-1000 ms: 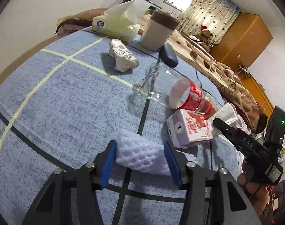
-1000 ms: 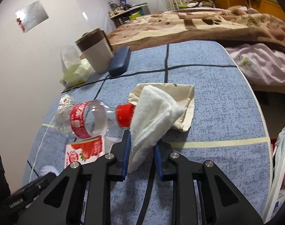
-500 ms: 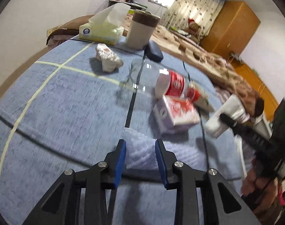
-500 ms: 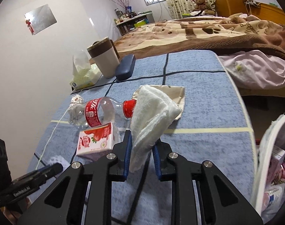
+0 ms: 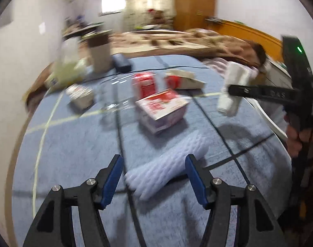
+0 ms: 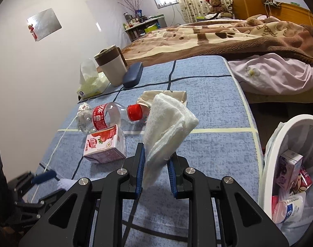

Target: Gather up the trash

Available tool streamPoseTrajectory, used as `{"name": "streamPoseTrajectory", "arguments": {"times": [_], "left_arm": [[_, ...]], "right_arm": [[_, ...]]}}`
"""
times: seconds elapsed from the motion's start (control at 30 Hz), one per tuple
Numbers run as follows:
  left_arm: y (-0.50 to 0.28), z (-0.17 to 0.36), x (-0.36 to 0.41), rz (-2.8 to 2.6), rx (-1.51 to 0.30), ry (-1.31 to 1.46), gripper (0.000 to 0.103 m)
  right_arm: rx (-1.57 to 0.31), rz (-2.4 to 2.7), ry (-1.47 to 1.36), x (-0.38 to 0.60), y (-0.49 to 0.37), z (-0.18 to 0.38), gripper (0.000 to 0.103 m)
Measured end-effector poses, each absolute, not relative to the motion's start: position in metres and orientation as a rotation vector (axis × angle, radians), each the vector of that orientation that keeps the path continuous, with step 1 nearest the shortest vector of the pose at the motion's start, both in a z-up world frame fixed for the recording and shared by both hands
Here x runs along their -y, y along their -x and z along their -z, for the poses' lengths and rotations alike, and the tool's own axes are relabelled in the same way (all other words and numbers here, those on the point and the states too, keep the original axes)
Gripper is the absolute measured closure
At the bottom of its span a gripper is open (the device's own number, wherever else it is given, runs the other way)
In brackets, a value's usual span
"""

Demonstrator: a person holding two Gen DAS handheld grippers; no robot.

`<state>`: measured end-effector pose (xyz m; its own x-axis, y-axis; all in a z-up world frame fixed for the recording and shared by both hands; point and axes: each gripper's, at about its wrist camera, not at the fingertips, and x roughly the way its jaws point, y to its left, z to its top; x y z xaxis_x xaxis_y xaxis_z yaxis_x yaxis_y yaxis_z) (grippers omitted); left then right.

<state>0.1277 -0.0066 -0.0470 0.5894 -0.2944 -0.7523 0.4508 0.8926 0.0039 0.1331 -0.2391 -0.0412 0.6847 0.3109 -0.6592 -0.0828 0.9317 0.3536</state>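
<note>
A lidded cup (image 6: 112, 68) stands beside a dark blue case (image 6: 133, 75) on the blue tablecloth (image 6: 208, 144).

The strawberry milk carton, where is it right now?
In the right wrist view the strawberry milk carton lies on the blue table, left of centre, just in front of the clear plastic bottle.

My left wrist view is motion-blurred: the cup (image 5: 101, 51), tissue pack (image 5: 64, 72) and bottle (image 5: 123, 94) on the desk (image 5: 74, 144) smear, labels unreadable. In my right wrist view the bin (image 6: 296, 164) is cut by the edge. The cloth (image 6: 166, 131) hides part of the paper bag (image 6: 177, 95).
</note>
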Motion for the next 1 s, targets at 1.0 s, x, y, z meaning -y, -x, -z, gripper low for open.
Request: {"name": "streamPoseTrajectory", "arguments": {"times": [1.0], "left_arm": [[-0.119,0.049,0.039,0.439,-0.870,-0.146,0.077]], "right_arm": [[-0.747,-0.181,-0.254,0.251,-0.096,0.031,0.081]]}}
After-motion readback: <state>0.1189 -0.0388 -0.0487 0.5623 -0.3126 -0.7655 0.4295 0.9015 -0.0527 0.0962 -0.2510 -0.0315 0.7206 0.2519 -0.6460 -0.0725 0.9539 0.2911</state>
